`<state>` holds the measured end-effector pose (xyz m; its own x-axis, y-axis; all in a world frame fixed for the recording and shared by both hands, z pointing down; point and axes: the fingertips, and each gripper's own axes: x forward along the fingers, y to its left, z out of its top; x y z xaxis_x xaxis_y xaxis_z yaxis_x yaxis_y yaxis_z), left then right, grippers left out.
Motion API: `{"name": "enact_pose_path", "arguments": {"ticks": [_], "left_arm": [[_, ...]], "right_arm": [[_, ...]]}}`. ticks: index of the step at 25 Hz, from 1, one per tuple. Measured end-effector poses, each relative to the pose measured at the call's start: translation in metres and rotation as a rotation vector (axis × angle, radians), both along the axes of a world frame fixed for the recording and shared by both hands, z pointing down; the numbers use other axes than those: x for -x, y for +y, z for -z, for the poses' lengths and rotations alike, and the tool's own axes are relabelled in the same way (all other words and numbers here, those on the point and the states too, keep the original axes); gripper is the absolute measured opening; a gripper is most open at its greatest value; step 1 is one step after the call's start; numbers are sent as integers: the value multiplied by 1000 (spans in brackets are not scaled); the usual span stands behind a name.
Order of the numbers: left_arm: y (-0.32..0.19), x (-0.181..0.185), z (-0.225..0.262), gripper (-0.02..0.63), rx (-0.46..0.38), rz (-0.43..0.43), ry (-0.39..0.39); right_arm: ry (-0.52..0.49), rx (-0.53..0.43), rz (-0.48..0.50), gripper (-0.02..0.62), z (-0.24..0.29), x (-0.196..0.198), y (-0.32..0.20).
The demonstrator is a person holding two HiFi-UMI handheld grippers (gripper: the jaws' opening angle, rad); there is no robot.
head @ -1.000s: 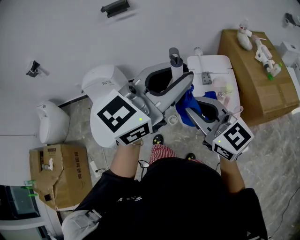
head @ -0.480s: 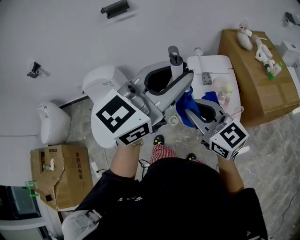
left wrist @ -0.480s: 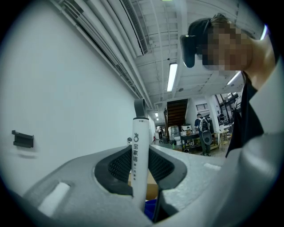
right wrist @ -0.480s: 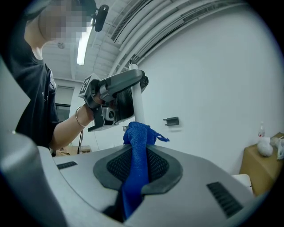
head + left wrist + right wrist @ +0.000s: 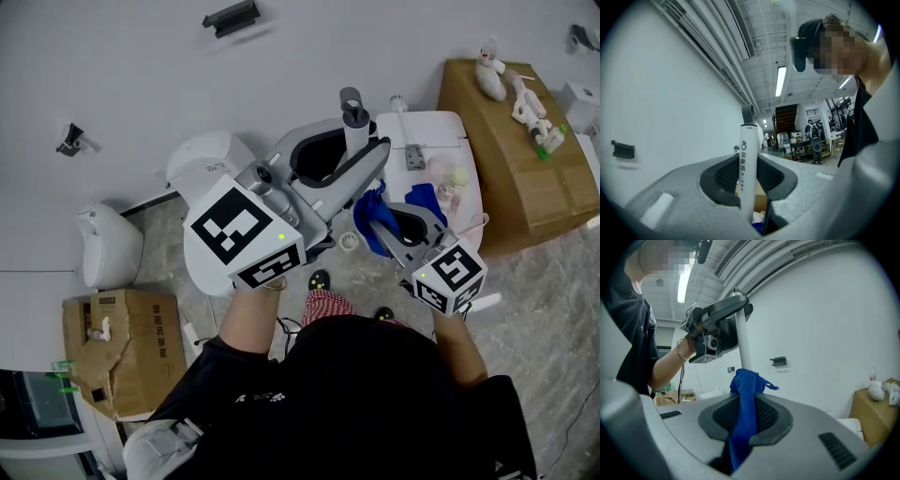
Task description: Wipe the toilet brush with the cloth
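White wall and grey marbled floor all round, seen from steeply above. Had the left gripper [image 5: 748, 177] clamped on the brush [image 5: 749, 140] handle, upright and parked in the same spot as a second back. Watched the right gripper [image 5: 745, 418], pinching the blue cloth [image 5: 746, 385], sink a bit lower along that handle over the last second, with the bunched end seemingly pressed to the white shaft just below the left jaws. Read that as a downward wiping stroke underway, so mid-task rather than done; couldn't see the brush head anywhere. As for containers: spotted a cardboard box [image 5: 141, 323] on the floor at left, apparently open, with a small white item inside, too small to name. Also spotted a second box [image 5: 525, 187] at right, closed as far as could be told, with white bottles [image 5: 525, 108] lying on top rather than in it.
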<state>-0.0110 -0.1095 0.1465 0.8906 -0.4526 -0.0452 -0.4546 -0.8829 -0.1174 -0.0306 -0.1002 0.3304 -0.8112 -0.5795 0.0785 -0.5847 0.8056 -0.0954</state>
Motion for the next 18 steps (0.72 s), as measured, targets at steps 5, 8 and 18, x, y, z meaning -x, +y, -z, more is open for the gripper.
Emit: {"name": "enact_pose_path", "arguments": {"ticks": [5, 8, 18], "left_arm": [[1, 1, 2, 91, 1, -1, -6], [4, 0, 6, 91, -8, -5, -5], [5, -1, 8, 91, -9, -1, -7]], "right_arm": [[11, 13, -2, 64, -8, 5, 0], [19, 23, -6, 64, -15, 5, 1], [35, 69, -12, 64, -37, 8, -4]]}}
